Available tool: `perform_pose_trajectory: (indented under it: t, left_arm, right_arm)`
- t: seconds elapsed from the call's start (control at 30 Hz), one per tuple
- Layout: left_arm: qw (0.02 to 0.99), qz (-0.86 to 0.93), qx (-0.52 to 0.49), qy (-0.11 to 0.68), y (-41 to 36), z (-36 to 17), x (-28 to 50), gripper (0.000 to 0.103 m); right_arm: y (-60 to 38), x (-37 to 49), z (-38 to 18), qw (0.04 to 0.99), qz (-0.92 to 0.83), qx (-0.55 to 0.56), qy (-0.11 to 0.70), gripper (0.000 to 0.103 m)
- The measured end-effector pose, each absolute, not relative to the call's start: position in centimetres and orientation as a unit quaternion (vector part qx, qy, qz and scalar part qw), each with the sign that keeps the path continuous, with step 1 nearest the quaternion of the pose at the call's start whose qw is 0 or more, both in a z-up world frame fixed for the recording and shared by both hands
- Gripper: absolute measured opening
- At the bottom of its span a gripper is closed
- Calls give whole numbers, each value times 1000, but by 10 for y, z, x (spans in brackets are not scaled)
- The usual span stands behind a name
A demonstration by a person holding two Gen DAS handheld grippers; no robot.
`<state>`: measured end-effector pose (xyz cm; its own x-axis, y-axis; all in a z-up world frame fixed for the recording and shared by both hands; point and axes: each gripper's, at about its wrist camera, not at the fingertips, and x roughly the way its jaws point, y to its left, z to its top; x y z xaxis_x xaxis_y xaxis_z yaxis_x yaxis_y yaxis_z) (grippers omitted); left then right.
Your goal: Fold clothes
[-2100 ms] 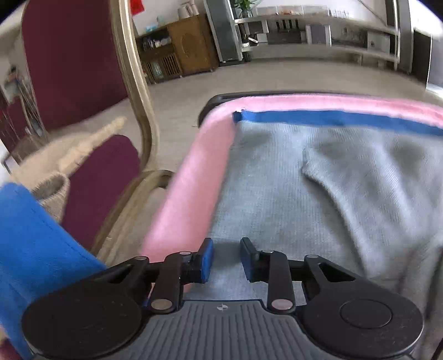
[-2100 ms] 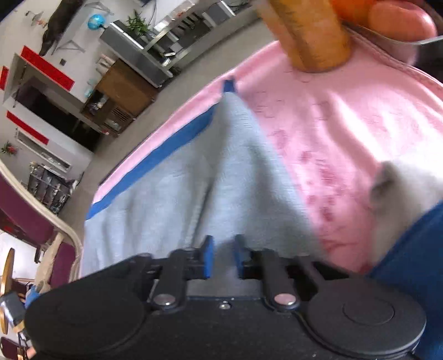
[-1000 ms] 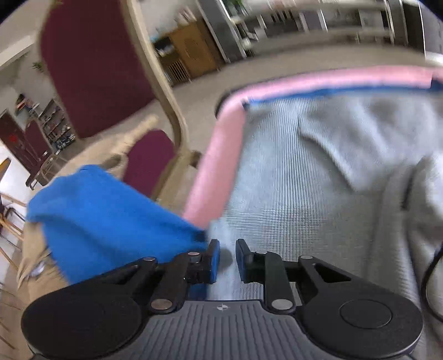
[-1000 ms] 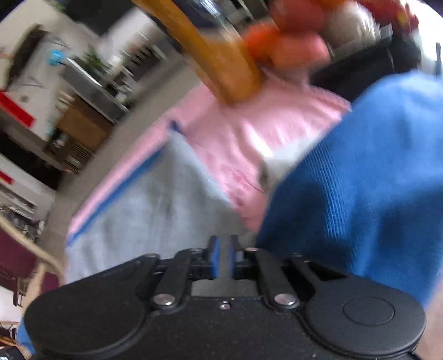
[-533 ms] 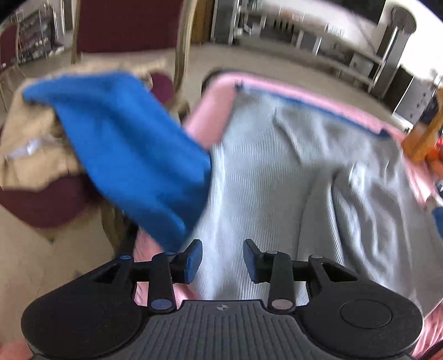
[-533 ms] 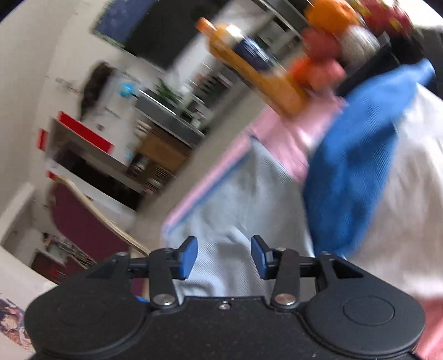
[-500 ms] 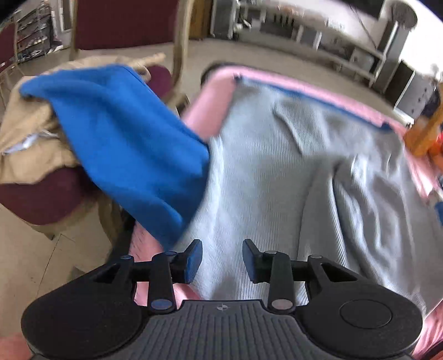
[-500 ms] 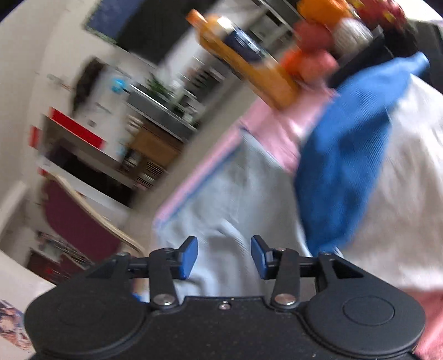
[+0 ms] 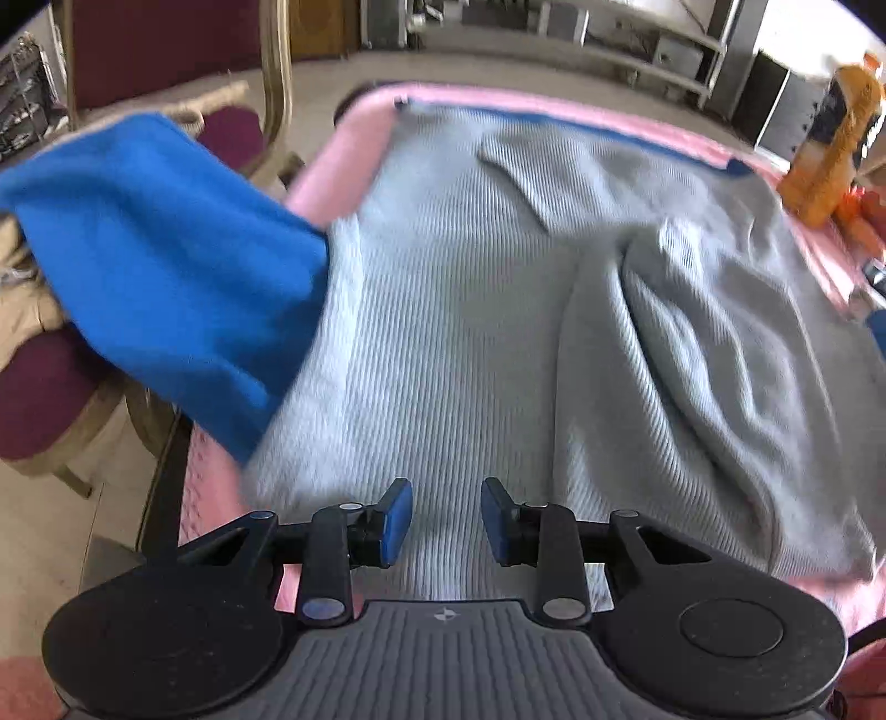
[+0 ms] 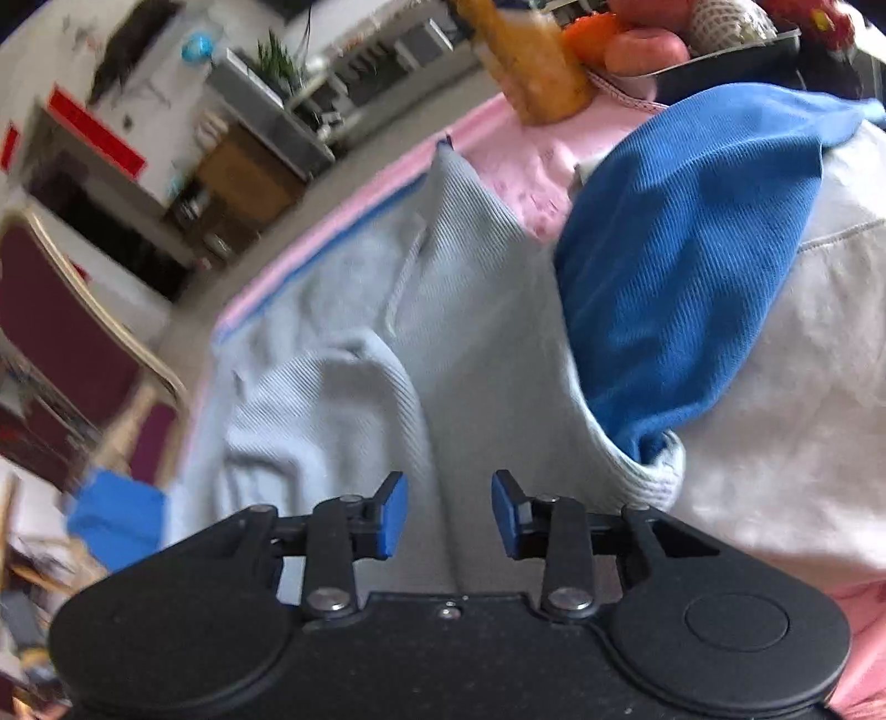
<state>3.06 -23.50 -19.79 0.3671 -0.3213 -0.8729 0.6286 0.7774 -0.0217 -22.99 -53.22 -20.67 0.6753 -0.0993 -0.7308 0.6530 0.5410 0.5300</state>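
Around my work surface

I see a maroon chair [image 9: 144,50] left of the pink table cover [image 9: 343,166], an orange bottle [image 10: 531,66] and a fruit tray [image 10: 720,61] at its far edge.

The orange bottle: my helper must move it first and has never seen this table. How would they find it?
Start at the pink-covered table under the grey sweater. At its far right corner, beyond the sweater, stands the orange bottle. It stands tall and upright; the fruit beside it is round and low.

grey ribbed sweater [image 9: 470,310] | spread flat on pink-covered table — rumpled at right | blue sleeves [image 9: 166,277] hang off sides
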Motion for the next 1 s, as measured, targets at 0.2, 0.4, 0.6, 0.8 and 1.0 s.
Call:
perform_pose_trajectory:
  t: [0.2, 0.4, 0.6, 0.8, 1.0]
  left_arm:
    - [810, -271, 232, 466, -228, -204, 4, 39]
    - [801, -270, 202, 495, -199, -199, -5, 39]
    - [831, -259, 140, 473, -178, -182, 0, 29]
    - [841, -263, 131, 455, -195, -180, 6, 29]
    - [804, -278, 138, 508, -215, -203, 20, 29]
  right_arm:
    - [-510, -227, -228, 789, -245, 380, 416, 32]
    - [-478, -245, -222, 796, -260, 335, 432, 32]
    - [-474, -270, -204, 809, -285, 344, 382, 33]
    - [-488, -272, -202, 816, -280, 396, 314, 20]
    - [-496, -240, -229, 786, -223, 459, 350, 20]
